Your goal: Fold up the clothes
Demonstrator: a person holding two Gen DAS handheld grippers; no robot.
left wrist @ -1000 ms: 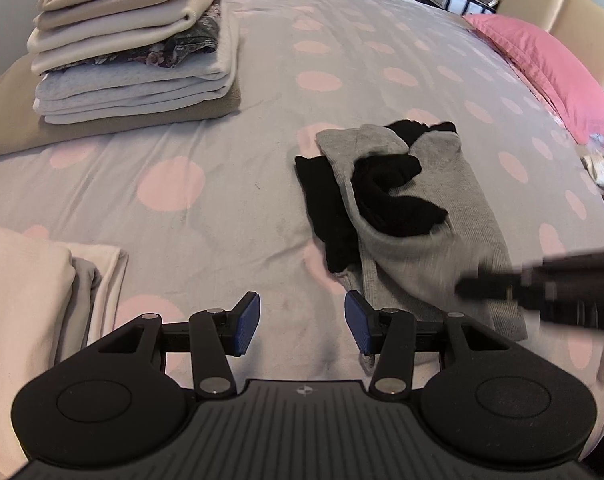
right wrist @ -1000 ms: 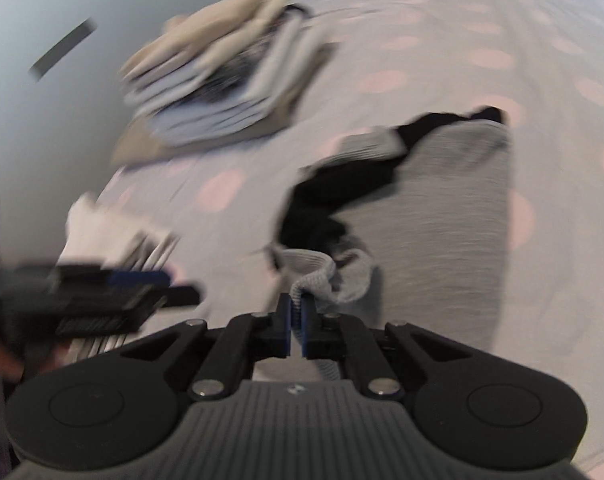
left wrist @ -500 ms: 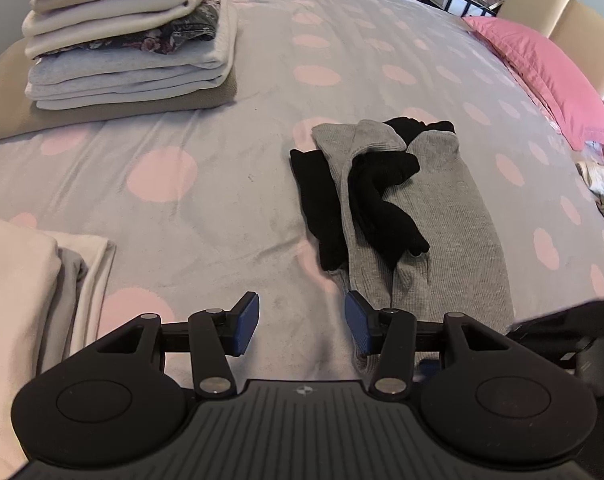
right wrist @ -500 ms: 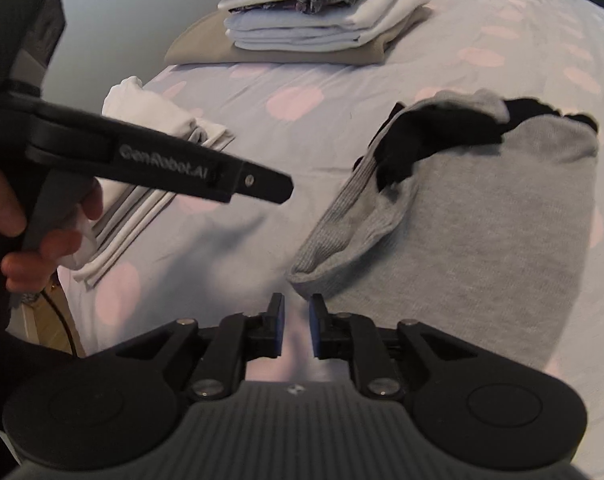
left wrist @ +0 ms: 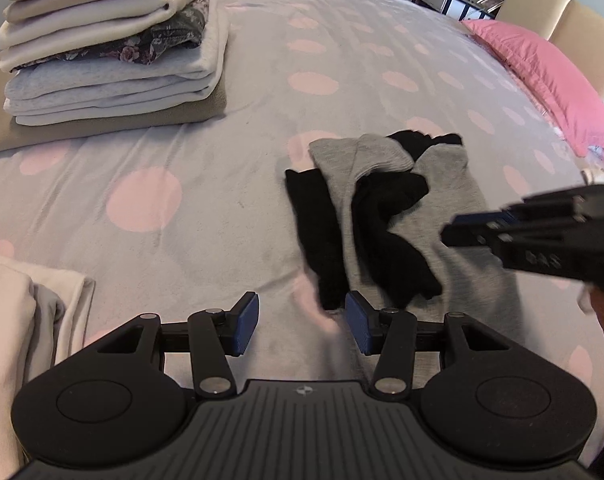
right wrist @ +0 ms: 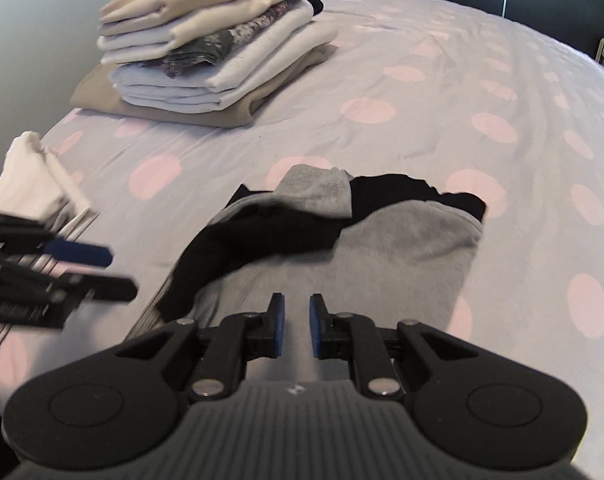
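Observation:
A grey garment (left wrist: pixel 446 184) with black sleeves or lining (left wrist: pixel 386 232) lies partly folded on the bed; the right wrist view shows the grey garment (right wrist: pixel 406 248) close up. My left gripper (left wrist: pixel 300 320) is open just short of the garment's near left corner, with a black strip ending by its right finger (left wrist: pixel 356 316). Nothing lies between its pads. My right gripper (right wrist: pixel 296 320) hovers over the near grey edge, jaws a little apart and empty. Each gripper shows in the other's view: the right gripper (left wrist: pixel 482 232) and the left gripper (right wrist: pixel 82 272).
A tall stack of folded clothes (left wrist: pixel 110 52) sits at the far left of the spotted bedspread (left wrist: pixel 162 184). A smaller folded cream pile (left wrist: pixel 18 320) lies near left. A pink pillow (left wrist: pixel 542 76) and the headboard are at the far right.
My right gripper let go of the grey fold it was pinching, which now lies flat, and swung over the garment's near edge. My left gripper crept closer to the garment.

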